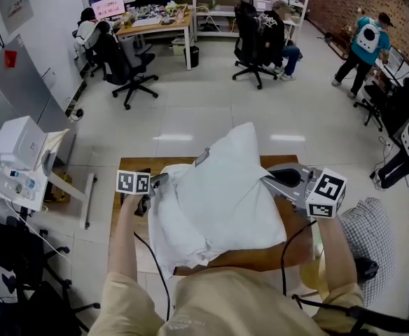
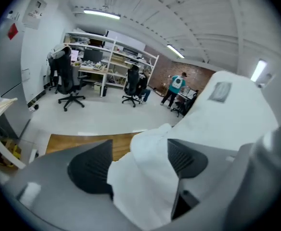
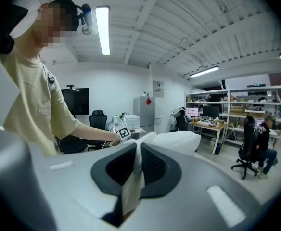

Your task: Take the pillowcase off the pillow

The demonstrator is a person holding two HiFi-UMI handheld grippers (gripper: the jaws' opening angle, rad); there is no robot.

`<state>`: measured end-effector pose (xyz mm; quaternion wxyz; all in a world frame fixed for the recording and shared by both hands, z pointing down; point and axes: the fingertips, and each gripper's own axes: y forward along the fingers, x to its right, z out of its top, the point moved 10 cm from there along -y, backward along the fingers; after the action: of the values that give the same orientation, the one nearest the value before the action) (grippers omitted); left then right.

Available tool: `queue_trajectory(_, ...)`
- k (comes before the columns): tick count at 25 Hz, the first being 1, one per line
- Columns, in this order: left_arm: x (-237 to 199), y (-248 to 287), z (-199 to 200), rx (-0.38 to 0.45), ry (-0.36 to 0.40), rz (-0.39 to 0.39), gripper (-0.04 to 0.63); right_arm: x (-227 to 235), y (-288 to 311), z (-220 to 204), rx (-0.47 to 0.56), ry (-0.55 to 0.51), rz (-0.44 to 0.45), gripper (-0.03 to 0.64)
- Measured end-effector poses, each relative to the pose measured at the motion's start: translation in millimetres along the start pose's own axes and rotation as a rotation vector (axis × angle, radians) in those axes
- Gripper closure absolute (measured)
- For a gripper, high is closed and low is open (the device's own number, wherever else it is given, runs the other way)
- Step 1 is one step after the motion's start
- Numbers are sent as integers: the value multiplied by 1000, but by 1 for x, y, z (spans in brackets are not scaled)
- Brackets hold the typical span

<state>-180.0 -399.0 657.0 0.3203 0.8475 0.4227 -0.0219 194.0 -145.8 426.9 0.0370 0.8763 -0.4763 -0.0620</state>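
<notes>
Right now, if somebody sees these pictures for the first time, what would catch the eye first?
A big white pillow lies propped up on the wooden table, with its pillowcase bunched at the near left end. The right gripper is shut on a thin fold of white fabric at the pillow's right edge. The left gripper has more white cloth between its parted jaws.

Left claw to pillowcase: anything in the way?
Nothing visible. Cloth of the pillowcase already lies between the parted jaws of the left claw. The right claw is shut on another fold of it.
</notes>
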Motion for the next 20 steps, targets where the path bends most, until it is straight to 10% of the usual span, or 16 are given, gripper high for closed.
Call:
queue_trajectory(11, 195, -100, 2, 9, 315, -173, 206, 58, -13, -1, 63, 87, 7, 603)
queue_trajectory(20, 244, -38, -77, -105, 341, -112, 288, 86, -8, -8, 67, 117, -12, 603)
